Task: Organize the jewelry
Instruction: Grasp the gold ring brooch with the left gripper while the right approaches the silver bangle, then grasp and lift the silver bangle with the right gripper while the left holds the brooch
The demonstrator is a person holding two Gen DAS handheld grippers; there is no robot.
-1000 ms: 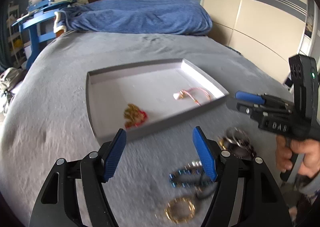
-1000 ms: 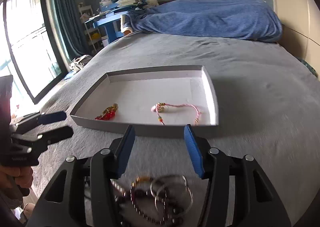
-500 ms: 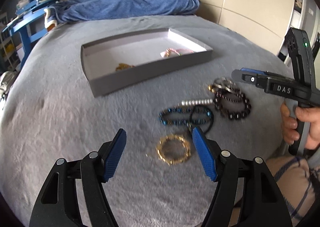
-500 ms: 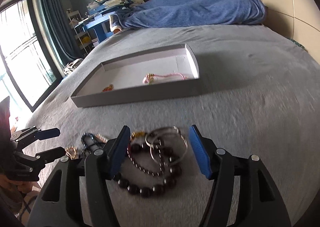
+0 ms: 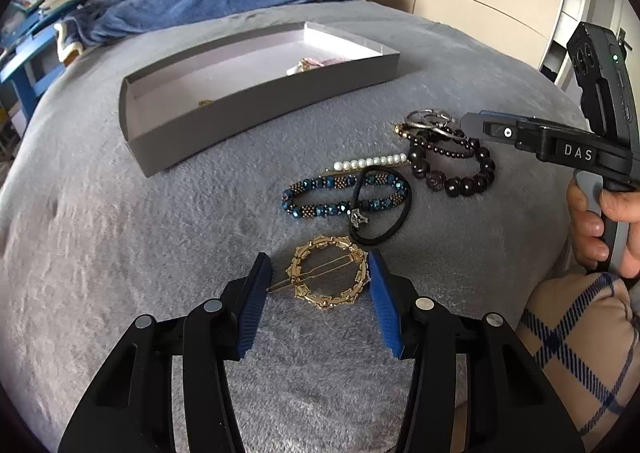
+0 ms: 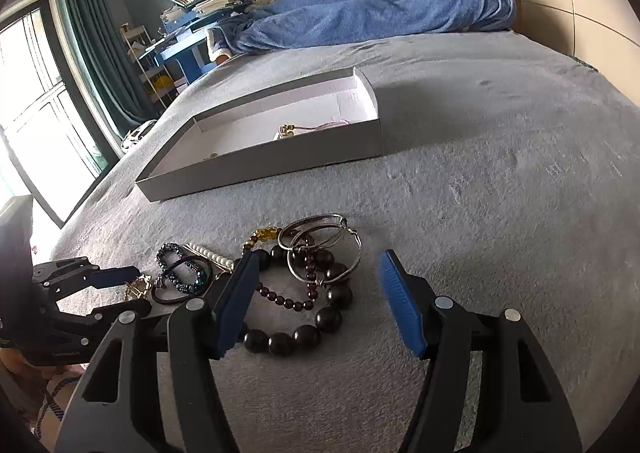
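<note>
- My left gripper [image 5: 318, 285] is spread wide, its two blue pads either side of the gold ring-shaped hair clip [image 5: 328, 273] lying on the grey bed cover [image 5: 120, 233]. The right pad sits at the clip's rim and the left pad [image 5: 256, 293] at the tip of its pin; I cannot tell whether either truly touches. Nothing is gripped.
- My right gripper [image 6: 316, 289] is also released, jaws far apart, low over the pile of dark bracelets; the left pad [image 6: 236, 301] overlaps the big-bead bracelet [image 6: 304, 329] in view, and contact is unclear. It holds nothing.
- Loose pieces on the bed that I count from the left wrist view: one gold clip, one black hair tie [image 5: 380, 209] with a small star charm, one blue-beaded bracelet [image 5: 344, 193] under it, one pearl bar clip [image 5: 372, 162], one large dark-bead bracelet, one thinner dark-bead strand [image 5: 440, 147], and a cluster of silver rings [image 5: 430, 120] whose number I cannot settle.
- One grey shallow tray [image 5: 260, 105] sits further up the bed, well apart from the pile. Inside it are two pieces: a pink cord bracelet [image 5: 316, 63] near its right end, and a small gold item [image 5: 206, 103] mostly hidden behind the near wall.
</note>
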